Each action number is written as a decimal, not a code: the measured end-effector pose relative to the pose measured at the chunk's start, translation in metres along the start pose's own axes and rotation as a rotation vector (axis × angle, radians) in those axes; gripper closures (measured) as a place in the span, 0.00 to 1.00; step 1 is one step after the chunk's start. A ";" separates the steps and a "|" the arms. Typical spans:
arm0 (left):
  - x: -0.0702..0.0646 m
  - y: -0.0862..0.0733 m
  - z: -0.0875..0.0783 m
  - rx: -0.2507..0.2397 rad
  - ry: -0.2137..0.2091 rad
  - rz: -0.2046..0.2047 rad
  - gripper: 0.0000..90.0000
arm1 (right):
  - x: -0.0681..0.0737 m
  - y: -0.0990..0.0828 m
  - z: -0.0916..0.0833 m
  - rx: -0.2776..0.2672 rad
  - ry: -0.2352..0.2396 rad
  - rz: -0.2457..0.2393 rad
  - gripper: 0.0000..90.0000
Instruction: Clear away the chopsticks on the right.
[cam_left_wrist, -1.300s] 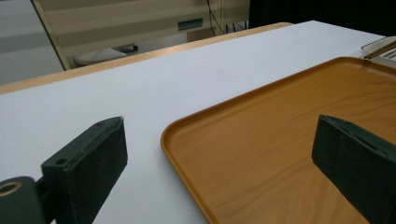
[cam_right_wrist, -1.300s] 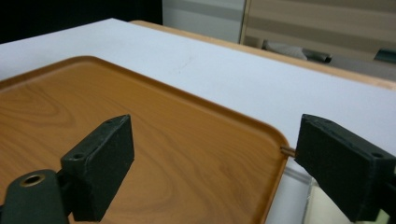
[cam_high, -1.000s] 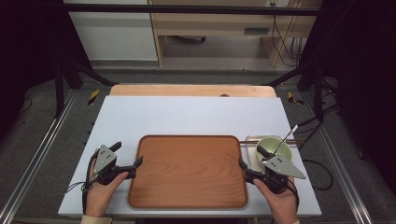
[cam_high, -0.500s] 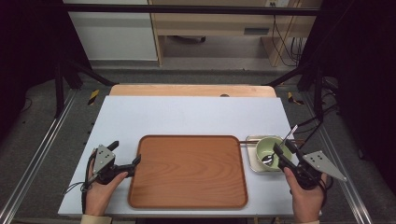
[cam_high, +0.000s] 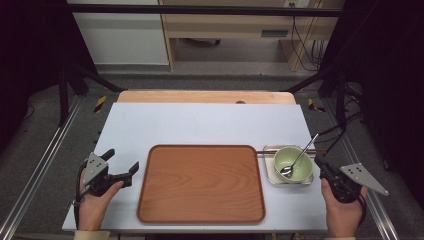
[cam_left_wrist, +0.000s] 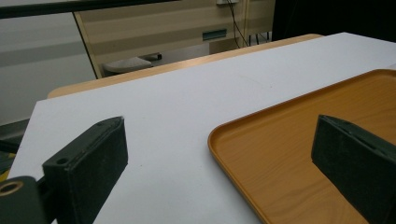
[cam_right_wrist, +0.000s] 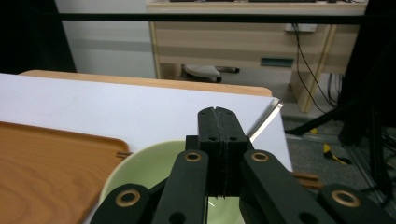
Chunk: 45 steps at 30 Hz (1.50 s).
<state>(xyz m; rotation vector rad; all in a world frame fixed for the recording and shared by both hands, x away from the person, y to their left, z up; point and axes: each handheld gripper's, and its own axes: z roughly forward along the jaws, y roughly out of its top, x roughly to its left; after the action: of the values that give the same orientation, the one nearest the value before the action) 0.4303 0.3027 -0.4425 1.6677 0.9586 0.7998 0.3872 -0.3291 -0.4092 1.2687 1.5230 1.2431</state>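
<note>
Your left gripper (cam_high: 121, 167) sits near the bench's (cam_high: 200, 125) front left corner with its jaws wide apart and nothing between them, just beside the left rim of the wooden tray (cam_high: 200, 182), which lies empty at the middle of the front edge. Right of the tray, near the front right corner, a pale green bowl (cam_high: 292, 164) stands on a small square dish (cam_high: 270, 172), with a metal spoon (cam_high: 300, 157) leaning inside it, handle over the far right rim. Your right gripper (cam_high: 320, 164) is just right of the bowl; its jaws have just been closing and now meet flat, nothing between them. Judged from its look, the bowl is light, rigid, glazed and slippery, and breakable; take it by the rim wall, away from the spoon, which may tip out.
</note>
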 end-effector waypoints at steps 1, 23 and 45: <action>0.000 0.000 0.000 -0.004 0.000 -0.005 0.04 | -0.006 0.000 -0.003 0.016 -0.028 -0.005 1.00; -0.008 -0.008 0.007 0.015 -0.037 0.009 0.03 | -0.057 -0.024 0.031 0.161 -0.094 0.090 1.00; -0.016 -0.011 0.013 0.049 -0.054 0.058 0.03 | -0.104 -0.013 0.149 0.538 0.021 0.037 1.00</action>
<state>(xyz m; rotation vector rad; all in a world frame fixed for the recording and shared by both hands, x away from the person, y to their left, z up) 0.4316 0.2846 -0.4571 1.7581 0.9025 0.7711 0.5475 -0.4020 -0.4564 1.6271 1.9337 0.8938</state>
